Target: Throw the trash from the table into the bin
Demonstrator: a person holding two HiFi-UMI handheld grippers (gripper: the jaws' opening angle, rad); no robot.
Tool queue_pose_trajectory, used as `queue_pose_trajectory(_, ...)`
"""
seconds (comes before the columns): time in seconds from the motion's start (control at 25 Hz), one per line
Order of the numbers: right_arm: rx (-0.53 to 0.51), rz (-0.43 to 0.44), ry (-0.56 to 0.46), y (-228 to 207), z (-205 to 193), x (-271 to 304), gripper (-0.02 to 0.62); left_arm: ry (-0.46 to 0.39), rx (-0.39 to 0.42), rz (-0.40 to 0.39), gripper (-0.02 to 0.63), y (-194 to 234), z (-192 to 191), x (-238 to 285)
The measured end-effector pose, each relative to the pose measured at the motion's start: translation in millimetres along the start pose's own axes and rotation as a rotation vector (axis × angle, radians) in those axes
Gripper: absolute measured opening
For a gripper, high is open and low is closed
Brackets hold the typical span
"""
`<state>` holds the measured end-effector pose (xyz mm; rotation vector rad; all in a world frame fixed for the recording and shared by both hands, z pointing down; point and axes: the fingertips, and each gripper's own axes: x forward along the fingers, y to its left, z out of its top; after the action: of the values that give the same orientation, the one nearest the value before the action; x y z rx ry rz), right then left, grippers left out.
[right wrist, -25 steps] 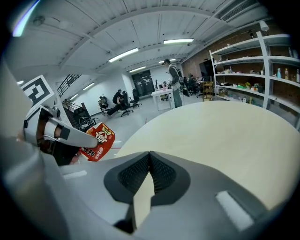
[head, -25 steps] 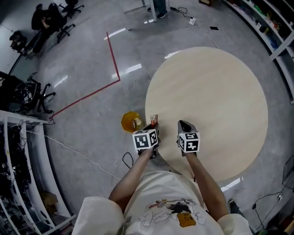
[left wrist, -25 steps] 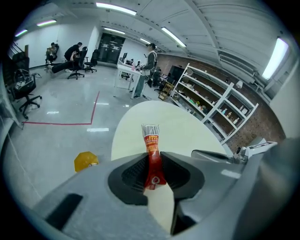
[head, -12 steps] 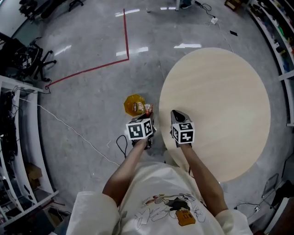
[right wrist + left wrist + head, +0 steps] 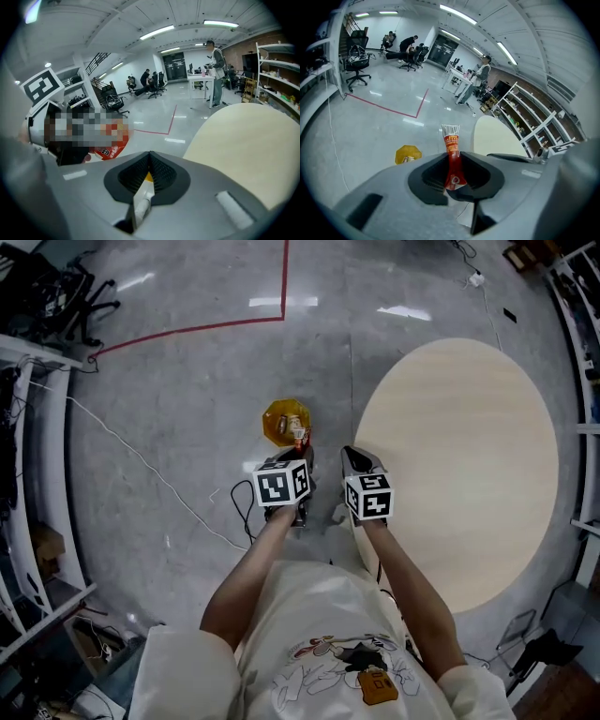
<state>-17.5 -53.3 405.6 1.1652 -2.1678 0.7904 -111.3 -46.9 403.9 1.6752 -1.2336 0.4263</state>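
Risk first: the left tool (image 5: 299, 452) is clamped on a red sachet (image 5: 452, 154). It pinches the sachet low down, so most of the packet stands up past the jaws with the crimped end uppermost. From the head view the sachet's tip sits at the near rim of the yellow bin (image 5: 286, 422). The bin stands on the floor (image 5: 187, 381) near the edge of the round surface (image 5: 469, 474).

I judge I'm not squarely over the opening yet. If I let go here, a light, flat packet falling from this height can flutter, clip the rim and end up on the floor. It could also cling to a pad and drop late, once I've swung away. The bin looks small and light and already has scraps in it, so a knock from either tool could tip it.

The right tool (image 5: 356, 460) is closed tight, and I can make out nothing gripped in it. I see no other trash on the surface.
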Motion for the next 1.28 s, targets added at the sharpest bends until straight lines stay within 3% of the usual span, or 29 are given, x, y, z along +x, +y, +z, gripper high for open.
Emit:
queue_pose_trajectory(0.36, 0.004, 0.056, 0.074, 48.5, 10.9, 75.2, 0.006, 0.030, -0.060, 0.036, 0.084, 81.7, 4.6, 16.2)
queue_pose_trajectory(0.64, 0.051, 0.058, 0.156, 44.6, -4.2, 148.2, 0.006, 0.072, -0.091, 0.050, 0.084, 139.0, 2.3, 66.6)
queue_pose_trajectory(0.96, 0.087, 0.071, 0.203, 29.1, -40.0, 247.1, 0.006, 0.088, -0.108, 0.077, 0.084, 200.0, -0.2, 135.6)
queue_pose_trajectory(1.28, 0.101, 0.051, 0.242, 13.4, -99.1, 343.9, 0.006, 0.149, -0.066, 0.087, 0.084, 264.0, -41.1, 228.9)
